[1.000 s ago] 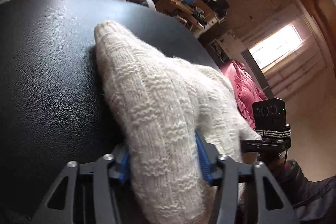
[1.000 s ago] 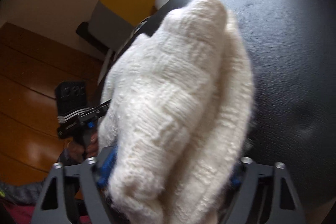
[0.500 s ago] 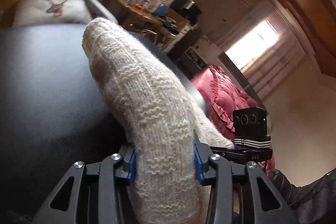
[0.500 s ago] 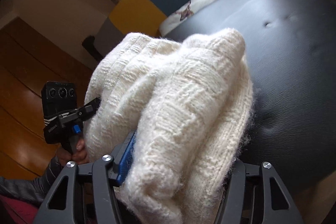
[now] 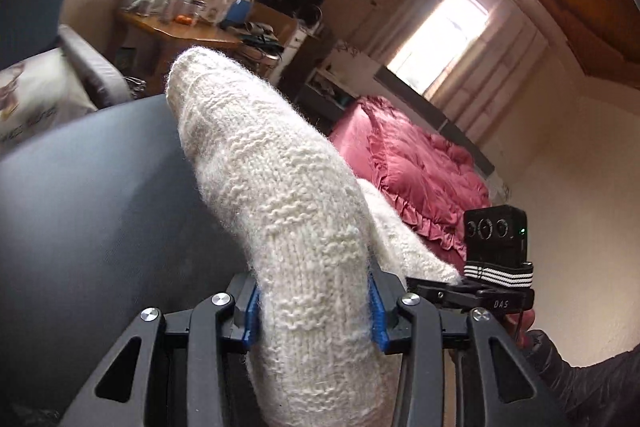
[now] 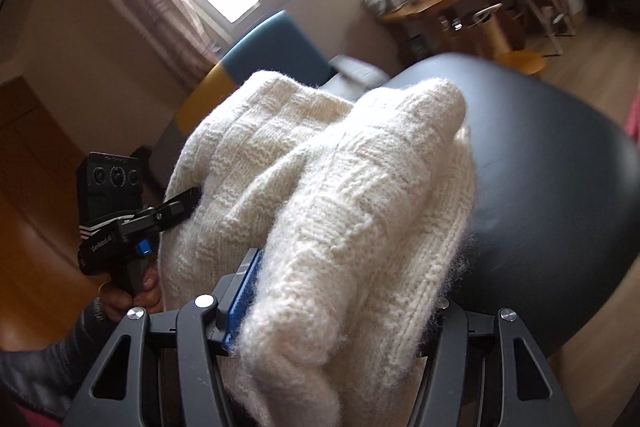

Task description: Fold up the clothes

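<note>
You have lifted the knit sweater [image 5: 288, 211] higher off the black bench [image 5: 92, 211] (for folding over); left gripper [image 5: 314, 311] and right gripper [image 6: 340, 303] each clamp it.

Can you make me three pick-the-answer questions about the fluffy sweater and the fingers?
1. Where is the sweater?
A. over the black padded surface
B. on the red quilt
C. on the wooden table

2. What colour is the sweater?
A. blue
B. cream white
C. red

3. What are the left gripper and right gripper doing?
A. both open
B. one open
C. both shut on the sweater

Answers: 1 A, black surface lies under it. 2 B, pale wool knit. 3 C, wool fills both pairs of fingers.
</note>
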Tool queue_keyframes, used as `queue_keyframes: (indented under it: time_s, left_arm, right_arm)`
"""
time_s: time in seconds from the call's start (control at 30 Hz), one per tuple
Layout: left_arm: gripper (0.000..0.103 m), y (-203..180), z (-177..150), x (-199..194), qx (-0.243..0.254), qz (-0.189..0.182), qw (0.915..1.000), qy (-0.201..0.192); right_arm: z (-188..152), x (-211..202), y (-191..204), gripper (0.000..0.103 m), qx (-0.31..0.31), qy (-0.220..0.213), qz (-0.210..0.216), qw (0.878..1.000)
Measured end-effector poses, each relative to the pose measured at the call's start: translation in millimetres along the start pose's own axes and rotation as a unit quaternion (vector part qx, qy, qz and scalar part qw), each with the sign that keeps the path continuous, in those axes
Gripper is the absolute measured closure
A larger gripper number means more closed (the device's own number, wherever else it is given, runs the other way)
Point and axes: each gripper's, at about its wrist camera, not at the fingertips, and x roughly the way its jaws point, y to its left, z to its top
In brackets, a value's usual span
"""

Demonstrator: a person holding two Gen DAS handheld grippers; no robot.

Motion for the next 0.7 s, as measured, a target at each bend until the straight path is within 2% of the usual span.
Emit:
queue_keyframes:
  time_s: [0.2,0.33,0.43,0.7]
  left_arm:
    - [0.061,9.0,22.5,64.0,-0.001,0.029,0.9981,0.055]
    - [0.061,33.7,14.8,101.4,-0.029,0.064,0.9937,0.087]
    - [0.060,44.4,7.3,109.1,-0.041,0.084,0.9911,0.095]
    - [0.056,26.0,0.3,113.7,-0.022,0.135,0.9856,0.100]
  right_arm:
    - [15.5,1.3,-49.4,0.042,0.030,0.000,-0.047,0.998]
    - [15.1,24.1,-82.2,0.044,0.060,0.023,-0.076,0.995]
    - [9.8,23.0,-96.8,0.044,0.080,0.011,-0.060,0.995]
    - [12.8,26.0,-104.0,0.043,0.086,0.007,-0.062,0.994]
